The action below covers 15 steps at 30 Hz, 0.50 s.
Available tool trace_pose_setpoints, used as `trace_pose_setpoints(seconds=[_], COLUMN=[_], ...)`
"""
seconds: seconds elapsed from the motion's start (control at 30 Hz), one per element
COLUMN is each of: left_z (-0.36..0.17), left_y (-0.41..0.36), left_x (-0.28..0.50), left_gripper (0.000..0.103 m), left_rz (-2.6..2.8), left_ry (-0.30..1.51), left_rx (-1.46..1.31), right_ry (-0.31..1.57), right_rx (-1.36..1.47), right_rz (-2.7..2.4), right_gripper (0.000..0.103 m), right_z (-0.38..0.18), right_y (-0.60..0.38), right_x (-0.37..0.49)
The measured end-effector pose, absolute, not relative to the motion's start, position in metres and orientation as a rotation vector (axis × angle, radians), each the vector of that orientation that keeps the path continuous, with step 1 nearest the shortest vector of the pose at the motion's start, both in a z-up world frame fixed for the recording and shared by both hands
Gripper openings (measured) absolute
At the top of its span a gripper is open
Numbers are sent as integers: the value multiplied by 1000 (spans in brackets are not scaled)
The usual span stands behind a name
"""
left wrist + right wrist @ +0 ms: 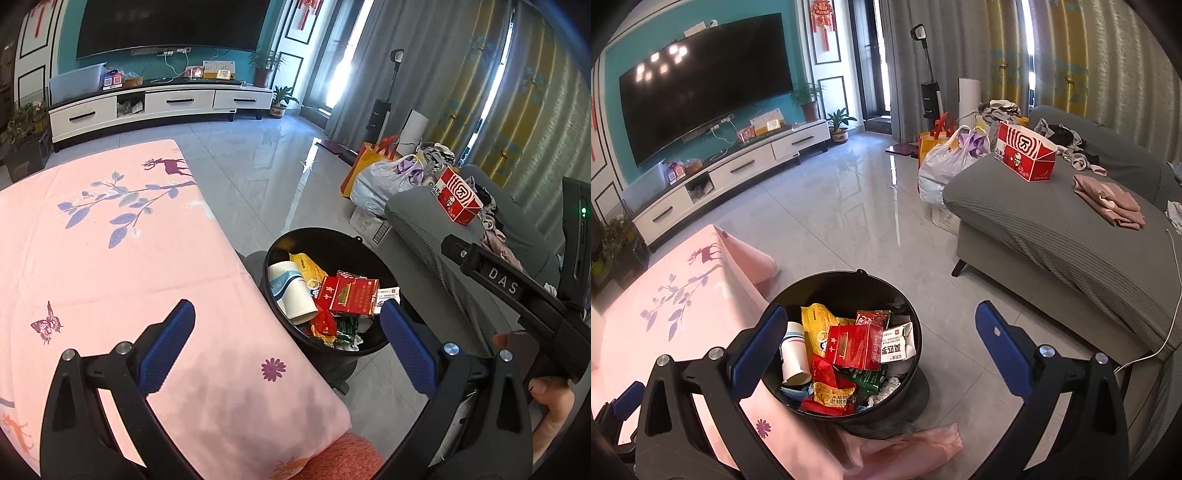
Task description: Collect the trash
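A black round trash bin (277, 243) (798, 291) stands on the floor beside the pink-clothed table (92, 258) (665, 314). It holds a red cigarette carton (349, 295) (853, 347), a white paper cup (291, 291) (795, 354), a yellow wrapper (816, 325) and several other wrappers. My left gripper (286, 325) is open and empty, over the table's edge and the bin. My right gripper (881, 325) is open and empty above the bin; its body (517, 291) shows in the left wrist view. A red KFC box (458, 197) (1027, 155) sits on the grey sofa (1052, 236).
Plastic and yellow bags (942, 162) stand on the floor by the sofa's end. Clothes (1108, 199) lie on the sofa. A white TV cabinet (738, 173) with a TV (701, 81) runs along the far wall. Glossy tiled floor (849, 206) lies between.
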<state>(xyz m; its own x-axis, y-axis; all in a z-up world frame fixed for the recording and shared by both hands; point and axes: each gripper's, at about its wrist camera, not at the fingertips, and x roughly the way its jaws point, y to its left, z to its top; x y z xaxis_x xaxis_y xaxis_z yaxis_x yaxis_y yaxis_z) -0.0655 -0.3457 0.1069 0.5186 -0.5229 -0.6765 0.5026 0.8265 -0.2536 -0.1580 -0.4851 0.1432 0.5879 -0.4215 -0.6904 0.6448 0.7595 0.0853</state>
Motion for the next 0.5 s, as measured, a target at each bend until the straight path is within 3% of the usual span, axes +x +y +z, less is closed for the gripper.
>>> trace_pose_setpoints(seconds=[0.5], left_z=[110], left_y=[-340], left_x=[-68], left_gripper=[100], left_rz=[-638], left_ry=[818], left_rx=[-46], right_ry=[711], right_rx=[332], right_rz=[-651], right_gripper=[100], right_z=[144], right_y=[-485], right_x=[-159])
